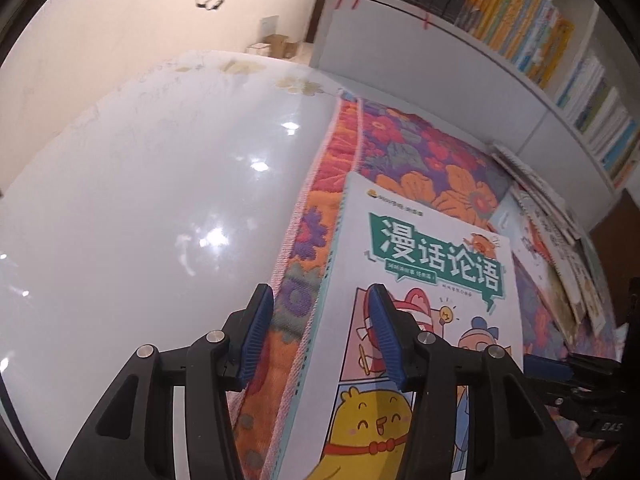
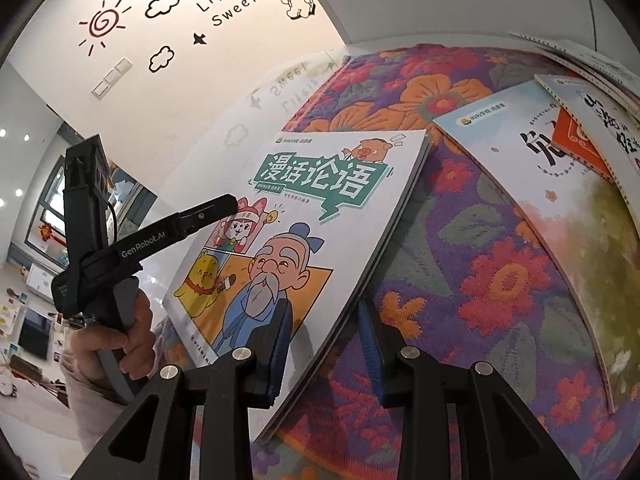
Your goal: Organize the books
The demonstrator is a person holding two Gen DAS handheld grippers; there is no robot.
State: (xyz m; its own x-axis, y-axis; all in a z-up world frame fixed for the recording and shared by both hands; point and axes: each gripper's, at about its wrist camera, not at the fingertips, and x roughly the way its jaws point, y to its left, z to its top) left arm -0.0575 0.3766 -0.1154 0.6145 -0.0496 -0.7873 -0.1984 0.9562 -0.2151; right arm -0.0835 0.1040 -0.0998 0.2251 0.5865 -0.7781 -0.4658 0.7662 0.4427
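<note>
Across the lower right of the left wrist view, a flowered cloth (image 1: 404,148) is covering part of the glossy white table (image 1: 152,184). The comic book (image 2: 312,240) is lying on it at centre frame in my right view. My left gripper (image 1: 320,334) is straddling its spine edge, jaws narrow, not pressing. My right gripper (image 2: 324,344) is straddling its lower right edge likewise.

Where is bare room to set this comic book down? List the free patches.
Free: the glossy white tabletop left of the floral cloth; also bare cloth beyond the comic book, toward the wall. Crowded: the cloth's right side, under the fanned picture books.
</note>
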